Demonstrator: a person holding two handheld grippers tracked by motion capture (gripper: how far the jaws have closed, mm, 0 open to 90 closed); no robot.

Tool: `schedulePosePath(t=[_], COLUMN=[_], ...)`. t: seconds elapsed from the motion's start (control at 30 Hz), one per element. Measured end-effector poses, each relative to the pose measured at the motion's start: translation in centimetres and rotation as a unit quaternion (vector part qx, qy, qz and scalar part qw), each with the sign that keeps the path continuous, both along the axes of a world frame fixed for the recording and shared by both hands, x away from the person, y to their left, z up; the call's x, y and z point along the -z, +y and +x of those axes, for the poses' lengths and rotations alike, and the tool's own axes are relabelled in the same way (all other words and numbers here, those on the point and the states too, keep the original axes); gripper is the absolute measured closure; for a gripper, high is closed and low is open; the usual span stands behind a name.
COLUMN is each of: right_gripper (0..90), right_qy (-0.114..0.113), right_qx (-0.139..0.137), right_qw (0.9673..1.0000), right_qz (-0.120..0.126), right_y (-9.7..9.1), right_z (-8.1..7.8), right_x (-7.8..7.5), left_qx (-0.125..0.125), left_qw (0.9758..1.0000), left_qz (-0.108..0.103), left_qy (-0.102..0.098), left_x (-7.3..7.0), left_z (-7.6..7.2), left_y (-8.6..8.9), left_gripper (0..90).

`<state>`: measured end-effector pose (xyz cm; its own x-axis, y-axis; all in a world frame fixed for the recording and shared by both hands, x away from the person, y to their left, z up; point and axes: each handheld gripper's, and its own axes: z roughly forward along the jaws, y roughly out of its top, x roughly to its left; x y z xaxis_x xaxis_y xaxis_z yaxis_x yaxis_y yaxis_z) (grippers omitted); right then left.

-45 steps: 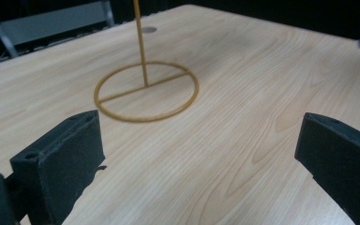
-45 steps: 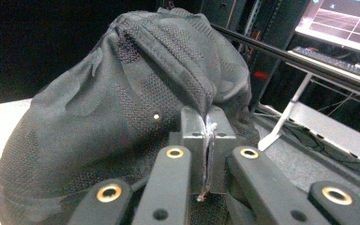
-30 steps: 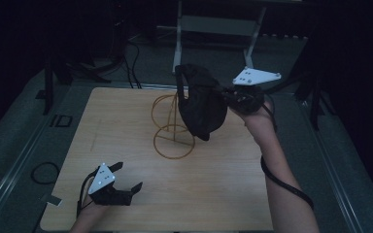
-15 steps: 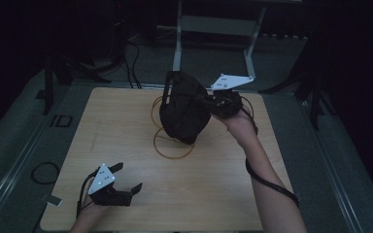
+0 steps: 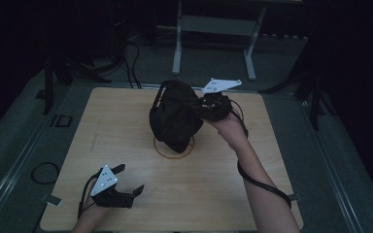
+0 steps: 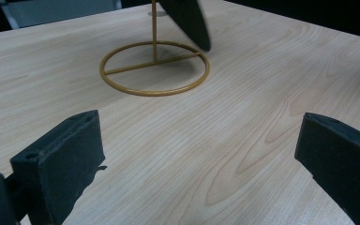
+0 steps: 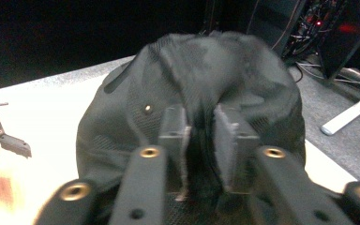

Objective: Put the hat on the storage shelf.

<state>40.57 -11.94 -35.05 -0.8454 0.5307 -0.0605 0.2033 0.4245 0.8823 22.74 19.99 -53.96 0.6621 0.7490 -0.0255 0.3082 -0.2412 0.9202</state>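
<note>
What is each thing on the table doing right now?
Black cap: hanging on the stand, fabric bunched between the right jaws.
Gold wire stand: upright on the table, ring base flat.
Right hand-held gripper: jaws just opening, cap fabric between them.
Left hand-held gripper: open, holding nothing, low over the table.

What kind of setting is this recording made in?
Most likely a lab or studio recording bay, not a home: a bare wooden table on dark carpet, loose cables on the floor behind it, a metal frame stand, and dim light all round.
</note>
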Motion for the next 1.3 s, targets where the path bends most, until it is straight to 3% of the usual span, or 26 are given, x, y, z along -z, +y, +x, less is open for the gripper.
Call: schedulePosePath(t=[0.1, 0.27, 0.57, 1.07, 1.13, 1.3], right_gripper=[61.7, 54.0, 42.6, 21.7, 14.1, 13.5], right_qy=[0.013, 0.003, 0.004, 0.029, 0.029, 0.026], right_qx=[-0.005, -0.007, -0.003, 0.019, 0.008, -0.001], right_qw=[0.9998, 1.0, 0.9999, 0.9985, 0.9985, 0.9986], right_qz=[0.013, -0.004, 0.015, 0.043, 0.046, 0.046], right_y=[0.0, 0.2, -0.6, -1.9, -2.1, -2.7], right_z=[0.1, -0.2, -0.7, -1.4, -1.6, -2.1], right_x=[0.0, -0.3, -0.9, 0.0, 0.2, 1.0], left_qx=[-0.002, -0.002, -0.007, -0.009, -0.01, -0.012], left_qw=[1.0, 1.0, 1.0, 1.0, 0.9999, 0.9999], left_qz=[-0.001, -0.001, -0.003, -0.001, -0.003, -0.003], left_qy=[0.0, 0.0, 0.001, 0.003, 0.002, 0.001], left_x=[0.0, 0.0, 0.0, 0.2, 0.2, 0.2], left_z=[0.0, 0.0, 0.0, 0.0, -0.1, -0.1], left_y=[0.1, 0.1, 0.0, 0.1, 0.1, 0.2], left_gripper=[2.0, 1.9, 2.0, 2.0, 2.0, 2.0])
